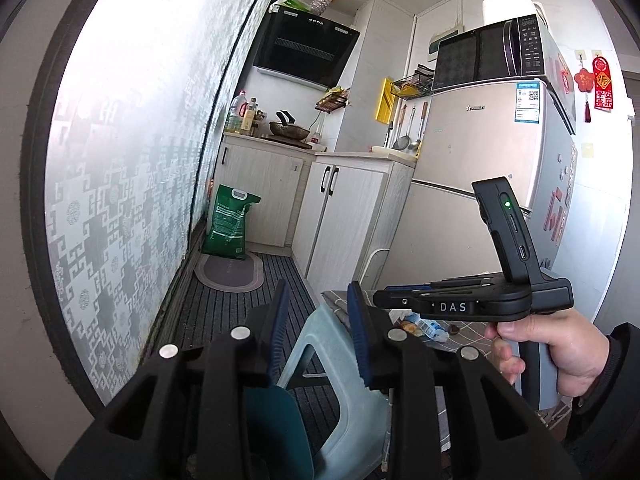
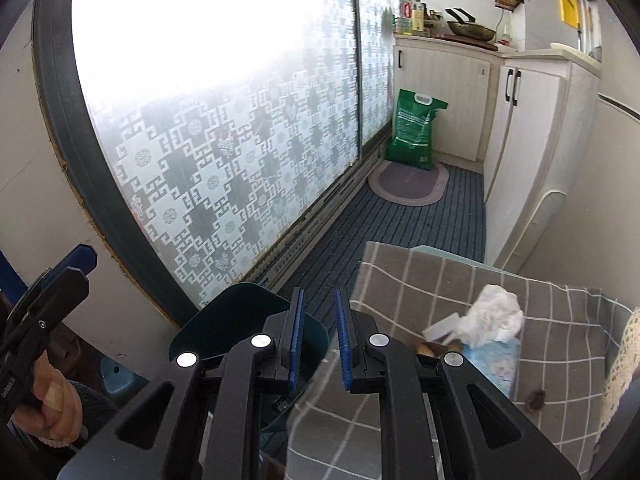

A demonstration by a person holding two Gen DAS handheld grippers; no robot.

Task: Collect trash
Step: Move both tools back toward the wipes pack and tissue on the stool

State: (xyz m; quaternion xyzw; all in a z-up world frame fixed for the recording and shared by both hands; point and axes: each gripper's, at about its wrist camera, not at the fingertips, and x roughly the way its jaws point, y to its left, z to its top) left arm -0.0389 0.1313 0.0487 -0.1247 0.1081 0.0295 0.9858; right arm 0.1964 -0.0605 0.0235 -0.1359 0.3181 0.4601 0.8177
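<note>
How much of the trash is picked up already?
Hard to say what's done: the dark teal bin is open, its contents hidden. Nothing is in hand; the right gripper and left gripper are empty. Left on the grey checked cloth: crumpled white tissue, pale blue wrapper, small brown scrap.

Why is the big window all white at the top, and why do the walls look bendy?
Right wrist view: daylight overexposes the patterned window, washing out its top. Left wrist view: the same glare on the window; the fisheye lens curves its frame, and the fridge leans too.
</note>
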